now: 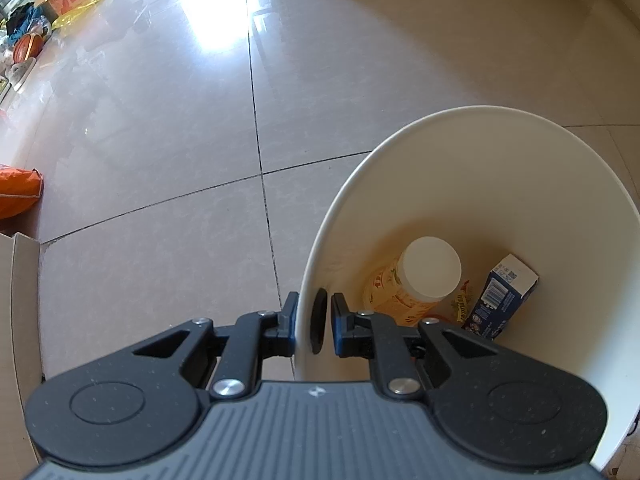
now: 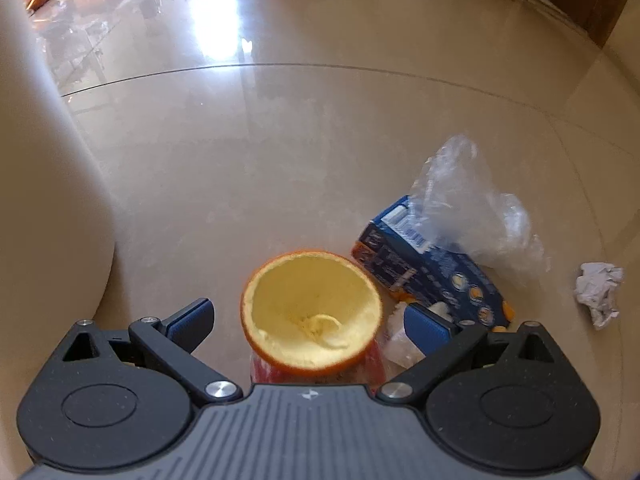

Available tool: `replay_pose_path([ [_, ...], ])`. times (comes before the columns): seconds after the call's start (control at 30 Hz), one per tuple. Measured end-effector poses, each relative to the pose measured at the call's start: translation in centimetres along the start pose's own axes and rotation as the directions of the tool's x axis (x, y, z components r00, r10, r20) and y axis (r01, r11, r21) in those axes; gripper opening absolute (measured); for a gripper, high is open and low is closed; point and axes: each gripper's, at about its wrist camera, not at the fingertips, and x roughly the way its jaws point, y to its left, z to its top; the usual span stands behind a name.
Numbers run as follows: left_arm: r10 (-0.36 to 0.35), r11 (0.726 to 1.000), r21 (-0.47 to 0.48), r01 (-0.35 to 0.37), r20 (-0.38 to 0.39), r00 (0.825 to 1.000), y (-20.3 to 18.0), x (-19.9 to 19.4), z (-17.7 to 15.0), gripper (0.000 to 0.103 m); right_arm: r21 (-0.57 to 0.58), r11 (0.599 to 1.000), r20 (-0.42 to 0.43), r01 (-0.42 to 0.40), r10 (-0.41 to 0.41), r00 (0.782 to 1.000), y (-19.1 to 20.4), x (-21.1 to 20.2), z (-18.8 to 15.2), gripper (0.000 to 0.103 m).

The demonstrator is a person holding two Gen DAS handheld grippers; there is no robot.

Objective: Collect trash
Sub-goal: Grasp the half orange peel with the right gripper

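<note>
My left gripper is clamped on the near rim of the white bin, one finger outside, one inside. At the bin's bottom lie a yellow jar and a blue carton. My right gripper is spread wide around an orange peel half on the floor. Just right of it lie another blue carton, a clear plastic bag and a crumpled paper.

Your left gripper is pointing steeply down, jaws clamping thin wall between pads. Your right gripper is also angling down, jaws hanging wide apart, holding nothing.
</note>
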Motion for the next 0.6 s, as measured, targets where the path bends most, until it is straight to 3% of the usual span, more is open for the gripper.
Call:
replay_pose_path([
  [0.17,-0.003,1.000,-0.001,0.003,-0.004,1.000,0.1,0.1,0.0,0.014,0.004,1.000,-0.042,0.021,-0.021,0.999,0.6,1.7,0.5,0.094],
  [0.23,-0.003,1.000,-0.001,0.003,-0.005,1.000,0.1,0.2,0.0,0.014,0.002,0.999,-0.062,0.033,-0.033,0.998,0.6,2.1,0.7,0.084],
  [0.47,-0.003,1.000,-0.009,0.003,-0.007,1.000,0.1,0.4,0.0,0.014,0.011,1.000,-0.107,0.019,-0.018,0.994,-0.4,1.7,0.9,0.079],
  [0.6,0.000,1.000,-0.009,0.000,-0.005,1.000,0.1,0.5,-0.1,0.014,-0.021,1.000,-0.114,0.000,-0.003,0.994,-1.0,-0.7,1.1,0.078],
])
